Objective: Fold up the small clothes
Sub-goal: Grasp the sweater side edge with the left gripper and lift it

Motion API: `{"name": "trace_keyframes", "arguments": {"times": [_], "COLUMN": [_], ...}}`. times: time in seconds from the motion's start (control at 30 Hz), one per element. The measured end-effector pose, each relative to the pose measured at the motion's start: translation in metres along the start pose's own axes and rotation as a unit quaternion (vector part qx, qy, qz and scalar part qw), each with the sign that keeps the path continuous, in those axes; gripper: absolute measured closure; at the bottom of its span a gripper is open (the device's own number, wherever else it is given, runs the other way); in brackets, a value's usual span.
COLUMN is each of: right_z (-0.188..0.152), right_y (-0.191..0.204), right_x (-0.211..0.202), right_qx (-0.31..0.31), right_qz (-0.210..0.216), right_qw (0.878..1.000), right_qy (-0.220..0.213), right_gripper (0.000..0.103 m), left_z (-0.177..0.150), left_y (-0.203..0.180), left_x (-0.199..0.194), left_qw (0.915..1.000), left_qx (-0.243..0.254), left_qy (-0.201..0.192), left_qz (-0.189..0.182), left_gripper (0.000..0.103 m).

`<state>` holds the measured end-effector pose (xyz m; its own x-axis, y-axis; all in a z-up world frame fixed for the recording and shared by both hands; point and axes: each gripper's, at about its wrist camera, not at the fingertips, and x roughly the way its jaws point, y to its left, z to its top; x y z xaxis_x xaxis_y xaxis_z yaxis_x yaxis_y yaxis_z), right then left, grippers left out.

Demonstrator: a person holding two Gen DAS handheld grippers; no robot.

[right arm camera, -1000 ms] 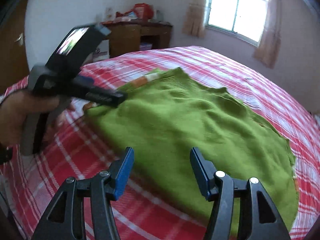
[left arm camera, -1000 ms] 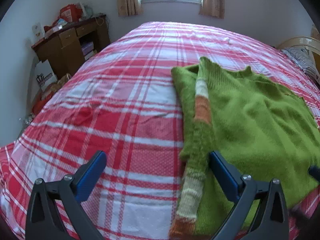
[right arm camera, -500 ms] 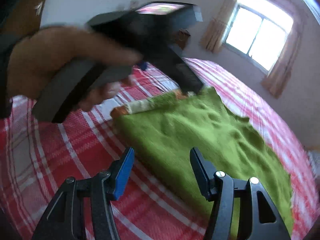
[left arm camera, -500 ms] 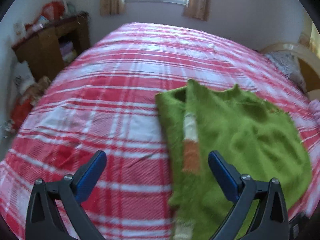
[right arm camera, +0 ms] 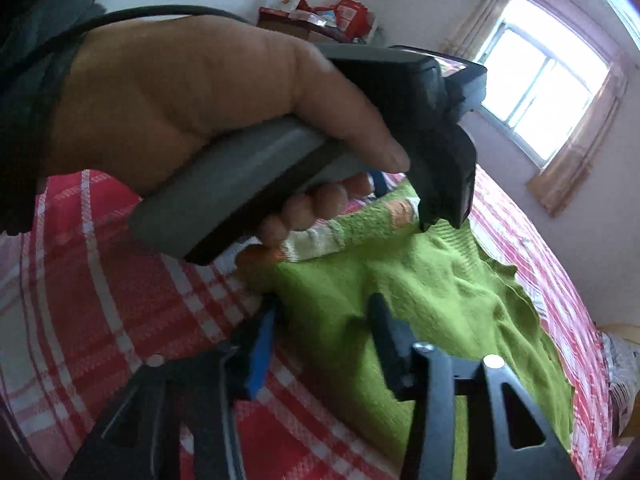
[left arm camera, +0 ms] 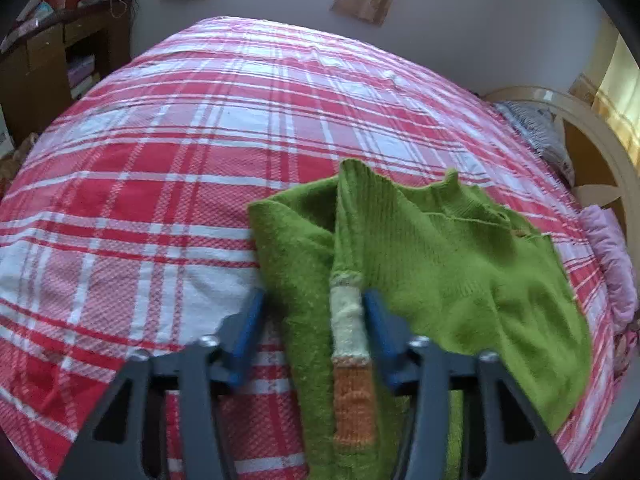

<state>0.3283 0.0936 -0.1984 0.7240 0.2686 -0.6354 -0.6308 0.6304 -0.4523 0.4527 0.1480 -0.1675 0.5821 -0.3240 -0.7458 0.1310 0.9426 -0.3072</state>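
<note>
A green knitted sweater (left arm camera: 460, 264) lies on the red plaid bed (left arm camera: 160, 184), its cream-and-orange striped sleeve (left arm camera: 350, 344) folded along its left side. My left gripper (left arm camera: 314, 316) straddles that sleeve and the sweater's left edge; its jaws are closing and the knit between them is not pinched. My right gripper (right arm camera: 322, 328) hangs over the sweater's near corner (right arm camera: 320, 288). Its jaws are closing too, with green fabric between them lying flat. In the right wrist view a person's hand (right arm camera: 200, 100) grips the left tool's handle above the sleeve.
A wooden desk (left arm camera: 48, 60) piled with clutter stands left of the bed under the curtained window (right arm camera: 540, 92). The bed's headboard (left arm camera: 592, 132) and pillows (left arm camera: 536, 132) lie to the right. Bare plaid sheet spreads left of and beyond the sweater.
Both grippers have narrowed and drawn in over the sweater's near-left corner. The left one now has the sleeve between its fingers, and its hand fills the right wrist view.
</note>
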Motion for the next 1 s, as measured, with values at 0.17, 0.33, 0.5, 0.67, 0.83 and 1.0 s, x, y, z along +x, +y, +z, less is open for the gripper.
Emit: {"name": "trace_keyframes", "arguments": {"times": [0.17, 0.33, 0.5, 0.67, 0.83, 1.0], "right_z": [0.0, -0.002, -0.011, -0.028, -0.051, -0.064], "right_y": [0.002, -0.002, -0.014, -0.042, -0.077, -0.095], "right_x": [0.0, -0.012, -0.034, -0.055, -0.073, -0.086], "right_qx": [-0.007, 0.007, 0.043, 0.102, 0.171, 0.222], "right_qz": [0.009, 0.018, 0.042, 0.062, 0.085, 0.1], "right_qw": [1.0, 1.0, 0.998, 0.992, 0.979, 0.967], "right_qy": [-0.005, -0.02, -0.033, -0.052, -0.065, -0.078], "right_gripper": [0.086, 0.091, 0.092, 0.093, 0.093, 0.094], "left_z": [0.001, 0.001, 0.004, 0.005, 0.013, 0.022], "left_y": [0.001, 0.006, 0.009, 0.01, -0.012, -0.04], "left_x": [-0.001, -0.01, -0.013, -0.023, -0.038, -0.051], "left_qw": [0.9993, 0.9983, 0.9953, 0.9877, 0.986, 0.986], "left_qx": [-0.014, -0.036, -0.071, -0.12, -0.123, -0.115], "left_qy": [-0.002, 0.0, -0.001, -0.008, -0.028, -0.045], "left_qz": [-0.033, -0.045, -0.066, -0.1, -0.109, -0.112], "left_gripper": [0.087, 0.089, 0.089, 0.089, 0.09, 0.09]}}
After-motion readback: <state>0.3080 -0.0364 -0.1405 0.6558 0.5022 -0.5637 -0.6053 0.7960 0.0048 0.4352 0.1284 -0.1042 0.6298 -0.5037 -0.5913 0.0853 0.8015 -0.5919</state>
